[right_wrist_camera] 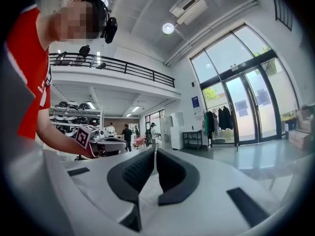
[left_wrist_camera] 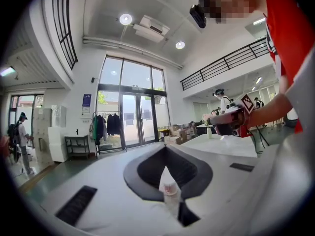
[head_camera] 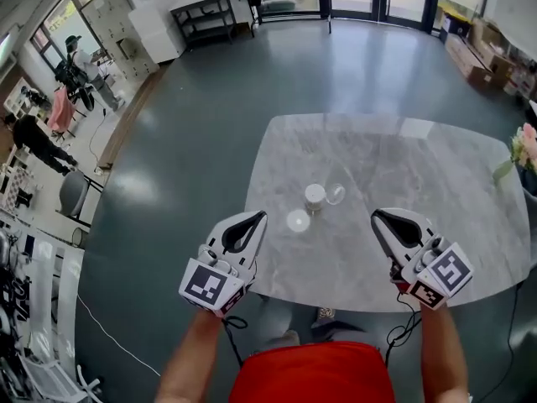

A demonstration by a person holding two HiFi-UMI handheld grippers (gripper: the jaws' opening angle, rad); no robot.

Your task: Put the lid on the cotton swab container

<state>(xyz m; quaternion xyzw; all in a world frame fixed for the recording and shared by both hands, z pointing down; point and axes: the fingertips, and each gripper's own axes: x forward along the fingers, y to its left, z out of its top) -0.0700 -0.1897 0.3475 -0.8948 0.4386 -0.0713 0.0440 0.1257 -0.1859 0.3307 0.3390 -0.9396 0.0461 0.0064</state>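
Observation:
The cotton swab container (head_camera: 315,196), a small pale cylinder, stands upright near the middle of the marble table (head_camera: 436,175). A clear round lid (head_camera: 336,194) lies just to its right, and a white round disc (head_camera: 298,220) lies on the table at its front left. My left gripper (head_camera: 262,215) hovers at the table's front left edge, shut and empty, with its tips near the white disc. My right gripper (head_camera: 375,215) hovers over the front right of the table, its pads a narrow slit apart with nothing between them. In the gripper views, the left gripper (left_wrist_camera: 165,146) and the right gripper (right_wrist_camera: 155,150) each point across the room.
Pink flowers (head_camera: 525,145) stand at the table's right edge. The table's front edge runs just ahead of the person's red shirt (head_camera: 312,374). Grey floor surrounds the table, with cardboard boxes (head_camera: 482,53) at the far right and a black rack (head_camera: 204,17) at the back.

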